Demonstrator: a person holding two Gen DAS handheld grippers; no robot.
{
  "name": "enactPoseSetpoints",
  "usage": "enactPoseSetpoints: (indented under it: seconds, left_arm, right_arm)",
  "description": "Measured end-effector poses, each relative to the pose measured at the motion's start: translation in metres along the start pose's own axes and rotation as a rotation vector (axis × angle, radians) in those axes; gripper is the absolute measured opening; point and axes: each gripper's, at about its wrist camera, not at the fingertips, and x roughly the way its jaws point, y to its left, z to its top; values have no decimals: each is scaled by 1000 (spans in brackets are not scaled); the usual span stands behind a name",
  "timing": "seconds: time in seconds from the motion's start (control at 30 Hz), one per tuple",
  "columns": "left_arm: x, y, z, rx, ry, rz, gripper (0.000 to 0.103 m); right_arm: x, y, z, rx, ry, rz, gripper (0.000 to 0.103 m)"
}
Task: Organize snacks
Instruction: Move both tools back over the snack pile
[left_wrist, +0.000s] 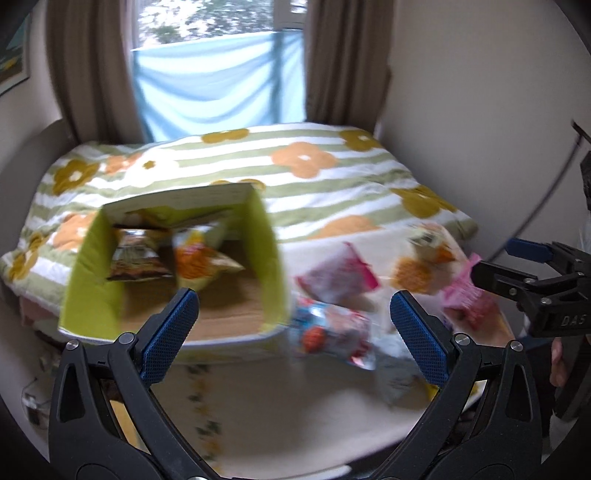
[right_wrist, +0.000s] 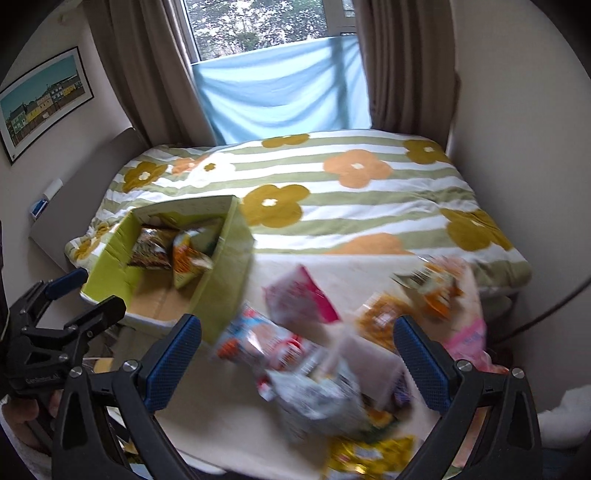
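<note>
On the table (right_wrist: 229, 417), snack packets (right_wrist: 295, 295) lie beside the box (right_wrist: 225, 273); both tongs (left_wrist: 293, 325) (right_wrist: 297, 350) gape empty

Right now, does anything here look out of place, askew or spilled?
Yes. Only two snack bags sit in the green cardboard box; the other packets lie strewn loose on the white surface beside it, some overlapping. Both grippers, left and right, have jaws open and empty. Motion blur hides finer damage.
</note>
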Motion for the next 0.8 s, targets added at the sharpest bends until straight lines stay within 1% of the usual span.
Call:
enactPoseSetpoints:
  seconds: [0.17,0.23,0.43,0.53,0.7,0.8]
  left_arm:
    - [2,-54,-18,34,29,-17,103]
    - [6,-70,-26,43,49,-22,103]
    - [27,-113,-47,101,122,-37,103]
    - [44,-130,-54,152,167,-50,103]
    - [76,-146,-62,231,237,-94,103]
    - [98,-154,-70,297,274,-107,101]
  right_arm:
    - [-14,-42,-30,10,19,-15,103]
    - [-16,-60,-46,4,41,-11,103]
    - [-11,-90,-86,-57,110,-1,103]
    - [-4,-100,-101,-89,138,16,103]
    - [24,-107,-129,-223,211,83,103]
    - [39,-106,-143,-270,249,119,103]
